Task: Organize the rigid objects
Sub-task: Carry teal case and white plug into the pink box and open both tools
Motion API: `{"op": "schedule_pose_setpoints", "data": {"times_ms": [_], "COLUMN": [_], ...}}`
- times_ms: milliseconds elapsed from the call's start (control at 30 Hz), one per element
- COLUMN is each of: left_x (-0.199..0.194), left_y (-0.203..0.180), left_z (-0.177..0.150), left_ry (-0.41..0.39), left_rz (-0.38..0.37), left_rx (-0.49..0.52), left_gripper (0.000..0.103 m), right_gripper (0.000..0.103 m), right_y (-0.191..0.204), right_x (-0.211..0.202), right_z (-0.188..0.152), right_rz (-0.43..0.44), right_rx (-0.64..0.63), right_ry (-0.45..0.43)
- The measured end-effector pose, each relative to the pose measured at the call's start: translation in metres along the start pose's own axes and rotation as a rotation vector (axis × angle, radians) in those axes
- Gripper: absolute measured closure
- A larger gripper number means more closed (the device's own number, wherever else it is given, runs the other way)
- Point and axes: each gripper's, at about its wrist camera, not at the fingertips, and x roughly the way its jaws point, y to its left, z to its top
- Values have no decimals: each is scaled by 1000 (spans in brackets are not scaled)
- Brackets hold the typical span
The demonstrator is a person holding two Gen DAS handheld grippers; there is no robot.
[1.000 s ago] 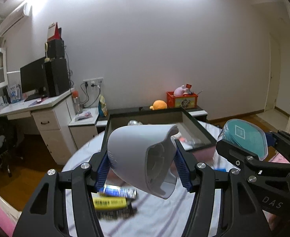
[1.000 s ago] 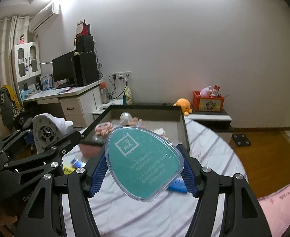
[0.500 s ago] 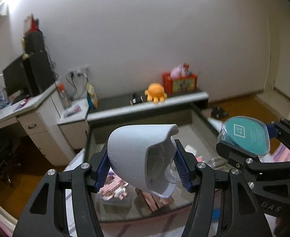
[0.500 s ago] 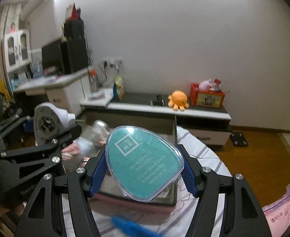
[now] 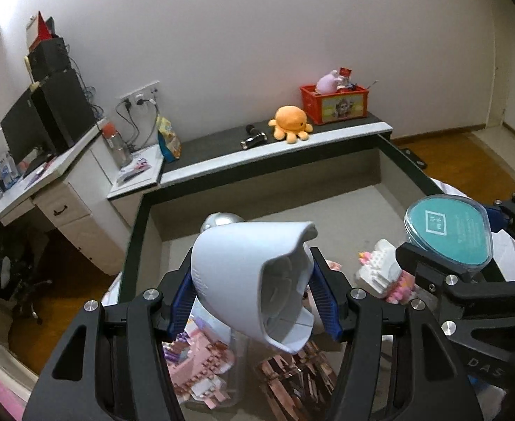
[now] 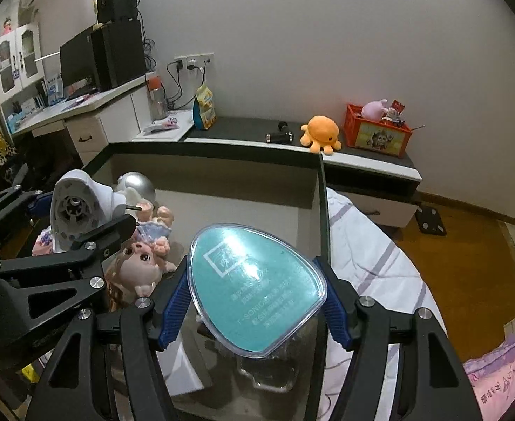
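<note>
A white, hood-shaped plastic device (image 5: 243,273) sits between the blue pads of my left gripper (image 5: 252,277), whose jaws are opening while the pads still touch its sides. My right gripper (image 6: 257,280) is shut on a clear egg-shaped case with a teal lid (image 6: 253,287). The same case (image 5: 450,235) shows at the right of the left wrist view. Both grippers hang side by side over a large grey box with a dark rim (image 5: 257,179), pointing down into it. From the right wrist view the device's round vented end (image 6: 71,207) shows at the left.
The box holds pink block builds (image 5: 201,368), a white block build (image 5: 380,266), a silver ball (image 5: 218,219) and a doll (image 6: 138,263). A striped bed cover (image 6: 373,252) lies right of the box. A low shelf with an orange plush (image 6: 320,133) runs behind it, a desk (image 6: 82,105) to the left.
Both grippers moved forward from above the striped cover to above the box and tilted down. The device and the teal case stayed between their pads.
</note>
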Motion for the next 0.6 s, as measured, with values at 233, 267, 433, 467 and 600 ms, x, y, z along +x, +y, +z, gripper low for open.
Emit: {"op": "schedule_pose_setpoints", "data": {"times_ms": [233, 267, 433, 467, 600], "left_x": [-22, -28, -82, -95, -146], "left_y": [24, 25, 38, 40, 49], "left_z": [-6, -7, -23, -28, -52], "left_ry": [-45, -56, -147, -165, -236], "left_rz": [12, 7, 1, 2, 9], "left_rx": [-81, -85, -91, -90, -109], "left_gripper": [10, 9, 1, 1, 0], "right_gripper": [21, 21, 21, 20, 20], "right_y": [-1, 0, 12, 15, 30], "right_x": [-15, -20, -76, -84, -133], "right_z": [2, 3, 1, -1, -19], "right_rz": [8, 14, 30, 30, 53], "right_rx": [8, 8, -2, -7, -22], "right_ry": [-43, -57, -152, -165, -244]}}
